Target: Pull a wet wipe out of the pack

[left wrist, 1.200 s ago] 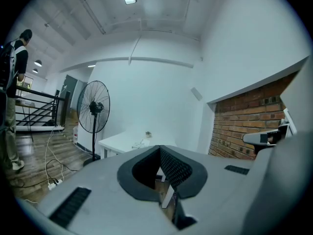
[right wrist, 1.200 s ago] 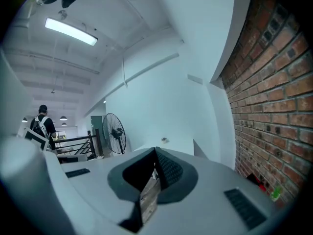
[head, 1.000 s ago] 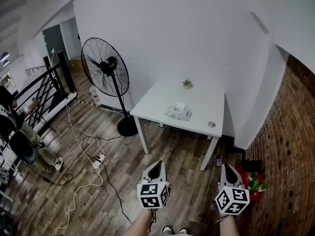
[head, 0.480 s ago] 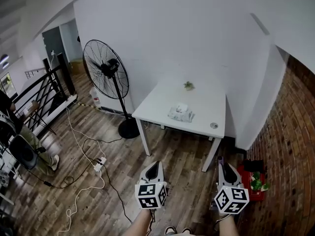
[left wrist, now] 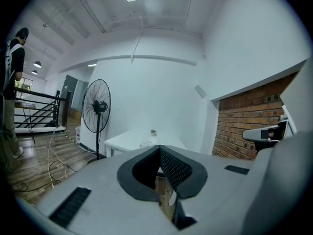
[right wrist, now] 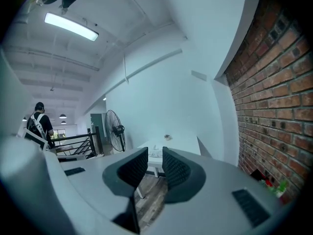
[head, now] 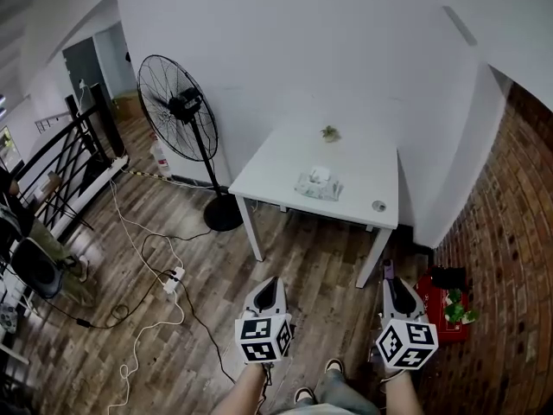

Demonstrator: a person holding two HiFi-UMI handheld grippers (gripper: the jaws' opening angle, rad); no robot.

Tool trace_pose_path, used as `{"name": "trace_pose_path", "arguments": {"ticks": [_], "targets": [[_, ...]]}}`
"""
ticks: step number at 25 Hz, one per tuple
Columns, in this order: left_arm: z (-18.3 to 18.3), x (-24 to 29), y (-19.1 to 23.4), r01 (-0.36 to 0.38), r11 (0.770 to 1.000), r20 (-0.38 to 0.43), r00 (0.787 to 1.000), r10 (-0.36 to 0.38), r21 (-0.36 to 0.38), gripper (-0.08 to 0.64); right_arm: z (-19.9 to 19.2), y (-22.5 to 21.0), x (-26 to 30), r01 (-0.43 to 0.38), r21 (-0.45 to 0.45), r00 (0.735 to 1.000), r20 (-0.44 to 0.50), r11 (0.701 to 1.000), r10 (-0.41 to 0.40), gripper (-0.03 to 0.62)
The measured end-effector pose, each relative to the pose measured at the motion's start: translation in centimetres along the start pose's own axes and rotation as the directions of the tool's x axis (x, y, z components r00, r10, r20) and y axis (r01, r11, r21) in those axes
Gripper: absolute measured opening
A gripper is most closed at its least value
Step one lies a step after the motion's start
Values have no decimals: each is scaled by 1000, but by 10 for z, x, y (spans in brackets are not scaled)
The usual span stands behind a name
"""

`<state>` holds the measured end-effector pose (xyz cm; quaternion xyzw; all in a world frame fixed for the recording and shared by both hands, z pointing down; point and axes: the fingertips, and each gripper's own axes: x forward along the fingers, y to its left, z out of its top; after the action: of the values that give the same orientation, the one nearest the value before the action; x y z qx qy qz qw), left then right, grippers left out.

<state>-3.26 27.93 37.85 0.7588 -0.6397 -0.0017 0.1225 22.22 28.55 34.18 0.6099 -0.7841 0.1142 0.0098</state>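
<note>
- Where the white surface (head: 367, 175) stands at the upper centre of the head view, the wet wipe pack (head: 317, 183) is seen lying near its middle.
- The left gripper (head: 273, 284) is held at the lower centre of the frame, well apart from the pack; its jaws are pressed together with nothing between them.
- The right gripper (head: 395, 285) is held at the lower right, also well apart from the pack; its jaws are parted slightly and nothing is gripped.
- A small green plant (head: 329, 132) is placed near the surface's far edge.
- A standing fan (head: 177, 111) is positioned at the upper left, beside the surface.
</note>
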Motion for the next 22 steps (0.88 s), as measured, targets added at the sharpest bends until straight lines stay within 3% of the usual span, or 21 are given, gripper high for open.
{"name": "trace_pose_path", "arguments": {"ticks": [9, 22], "targets": [[-3, 54, 23, -36, 999, -24, 999, 36, -18, 3, -3, -10, 63, -19, 1, 999, -27, 1000, 19, 92], [23, 176, 38, -115, 993, -25, 993, 114, -24, 3, 28, -46, 198, -108, -15, 993, -59, 994, 107, 89]]}}
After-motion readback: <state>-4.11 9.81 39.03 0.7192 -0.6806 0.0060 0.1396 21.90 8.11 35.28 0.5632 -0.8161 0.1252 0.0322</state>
